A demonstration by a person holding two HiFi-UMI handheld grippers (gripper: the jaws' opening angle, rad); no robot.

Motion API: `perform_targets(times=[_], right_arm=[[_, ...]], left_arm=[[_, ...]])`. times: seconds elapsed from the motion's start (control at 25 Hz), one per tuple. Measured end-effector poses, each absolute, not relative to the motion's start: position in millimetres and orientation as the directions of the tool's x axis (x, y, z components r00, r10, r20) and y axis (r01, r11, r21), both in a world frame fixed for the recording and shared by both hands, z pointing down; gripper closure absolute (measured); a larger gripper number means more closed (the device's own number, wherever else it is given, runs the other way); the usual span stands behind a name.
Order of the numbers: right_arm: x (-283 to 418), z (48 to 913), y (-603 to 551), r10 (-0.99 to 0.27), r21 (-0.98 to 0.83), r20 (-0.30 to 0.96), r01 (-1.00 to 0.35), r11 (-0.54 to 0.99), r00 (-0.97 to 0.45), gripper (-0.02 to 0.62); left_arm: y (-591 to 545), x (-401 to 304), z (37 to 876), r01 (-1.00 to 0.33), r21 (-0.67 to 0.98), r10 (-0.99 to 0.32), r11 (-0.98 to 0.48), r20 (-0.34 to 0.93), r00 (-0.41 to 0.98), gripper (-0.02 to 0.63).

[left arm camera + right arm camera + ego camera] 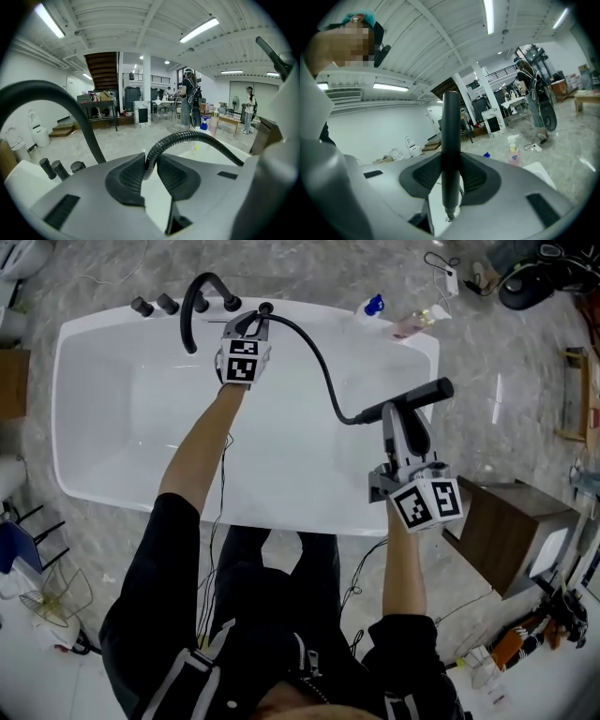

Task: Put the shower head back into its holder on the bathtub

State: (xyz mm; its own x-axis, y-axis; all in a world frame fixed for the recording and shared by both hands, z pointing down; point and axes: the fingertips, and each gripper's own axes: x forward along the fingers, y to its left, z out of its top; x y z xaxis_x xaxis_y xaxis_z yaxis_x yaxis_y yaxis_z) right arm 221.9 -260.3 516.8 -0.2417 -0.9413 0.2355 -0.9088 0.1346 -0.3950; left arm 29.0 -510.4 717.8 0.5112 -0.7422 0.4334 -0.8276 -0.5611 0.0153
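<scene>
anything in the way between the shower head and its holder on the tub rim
Nothing solid over the tub. The right gripper holds the shower head above the near right side; only its own hose arcs across to the far rim, where the left gripper is shut on it beside what looks like the holder.

Bright, even indoor light comes from long ceiling tube lights (pixel 199 29), high in both gripper views. In the head view the white bathtub (pixel 103 390) glares softly and shadows are faint. Both gripper views bow strongly, with black corners. The grey bodies of the left hand-held gripper (pixel 150 165) and right hand-held gripper (pixel 451 174), low in frame, look slightly soft.
</scene>
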Motion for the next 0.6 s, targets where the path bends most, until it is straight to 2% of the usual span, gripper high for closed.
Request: perform_targets(times=[0.24,0.6], right_arm=[[216.8,502.1,-263.6,-0.943,-0.370,0.220,-0.916,0.156,-0.249,0.469],[216.8,468.5,-275.4,-0.957,-0.351,0.167,-0.921,0.168,-0.238,0.469]], left_arm=[[-513.3,27.2,746.6,-0.817,-0.005,-0.716,-0.577,0.485,0.502,0.522],[-499.7,10.2,788.6,-0.848,0.101,-0.635,-0.520,0.618,0.463,0.436]])
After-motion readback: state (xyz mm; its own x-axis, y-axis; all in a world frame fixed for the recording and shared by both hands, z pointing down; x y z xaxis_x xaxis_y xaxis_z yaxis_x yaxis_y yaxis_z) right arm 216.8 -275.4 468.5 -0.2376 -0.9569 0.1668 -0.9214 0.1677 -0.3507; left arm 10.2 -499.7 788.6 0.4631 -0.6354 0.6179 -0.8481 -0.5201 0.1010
